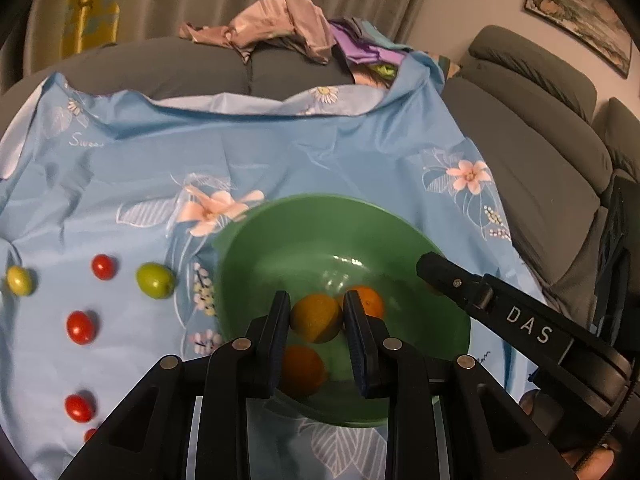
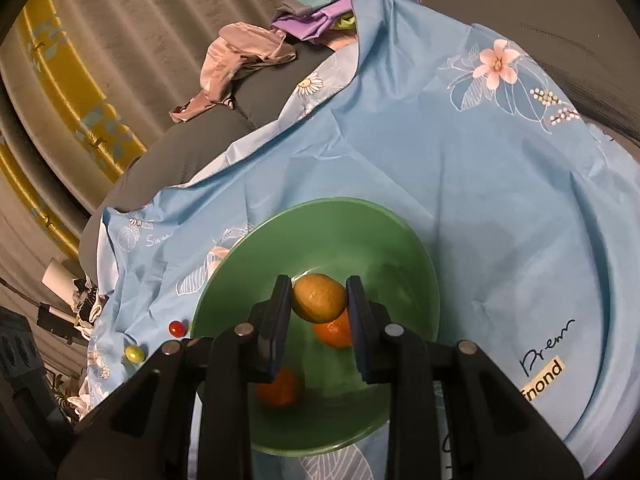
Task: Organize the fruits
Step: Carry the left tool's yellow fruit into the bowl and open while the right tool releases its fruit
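The yellow-orange fruit sits right in the gap of your left tongs. The gap is narrow and the fruit fills it, with a pad close against each flank. You cannot tell from this view whether the pads pinch it or only frame it.

Your right wrist view shows much the same. A yellow-brown fruit spans the narrow gap of your right tongs, its sides meeting both pads. Again, a true grip cannot be confirmed, nor whether this is the same fruit.

In both views the fruit is over the inside of the green bowl. Two oranges are in the bowl. One orange peeks out past your left tongs' right-hand finger, and the other orange shows nearer the camera, partly behind the left-hand finger.

Seen from the left wrist, your right tongs reach in from the lower right, with the tip over the bowl's right side.

The bowl stands on a blue flowered cloth. On the cloth to the left of the bowl, well apart from it, lie a green fruit, a small yellow fruit and several red tomatoes.

The cloth covers a grey sofa, with a heap of clothes on its back.
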`<state>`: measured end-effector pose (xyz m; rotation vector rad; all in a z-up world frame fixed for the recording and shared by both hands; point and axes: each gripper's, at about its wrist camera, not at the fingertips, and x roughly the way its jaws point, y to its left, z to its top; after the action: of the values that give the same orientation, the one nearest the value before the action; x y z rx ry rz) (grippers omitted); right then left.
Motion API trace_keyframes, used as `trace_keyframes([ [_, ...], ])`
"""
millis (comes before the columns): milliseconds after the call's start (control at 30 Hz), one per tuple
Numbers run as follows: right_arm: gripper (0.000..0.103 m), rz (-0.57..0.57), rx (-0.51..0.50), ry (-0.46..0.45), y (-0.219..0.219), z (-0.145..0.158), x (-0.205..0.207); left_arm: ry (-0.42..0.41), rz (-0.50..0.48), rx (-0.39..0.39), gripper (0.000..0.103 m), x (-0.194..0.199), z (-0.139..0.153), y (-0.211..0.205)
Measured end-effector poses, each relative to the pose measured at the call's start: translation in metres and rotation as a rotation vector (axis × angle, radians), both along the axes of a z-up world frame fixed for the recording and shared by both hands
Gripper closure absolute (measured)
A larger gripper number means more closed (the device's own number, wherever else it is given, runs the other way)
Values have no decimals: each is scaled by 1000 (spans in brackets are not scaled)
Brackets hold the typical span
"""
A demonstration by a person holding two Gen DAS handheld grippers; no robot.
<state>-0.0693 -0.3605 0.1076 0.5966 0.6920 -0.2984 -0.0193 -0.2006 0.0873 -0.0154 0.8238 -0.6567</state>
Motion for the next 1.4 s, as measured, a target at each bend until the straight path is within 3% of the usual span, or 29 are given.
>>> trace_keyframes([
  [567, 74, -5, -45, 61, 0, -8, 12, 25, 51, -17, 76, -1, -6, -2],
  [933, 74, 64, -72, 44, 9, -5, 23, 34, 82, -13, 76, 1, -8, -8],
  [1400, 74, 26, -92, 71, 1, -12, 21, 44, 101, -24, 76, 3, -17, -15],
])
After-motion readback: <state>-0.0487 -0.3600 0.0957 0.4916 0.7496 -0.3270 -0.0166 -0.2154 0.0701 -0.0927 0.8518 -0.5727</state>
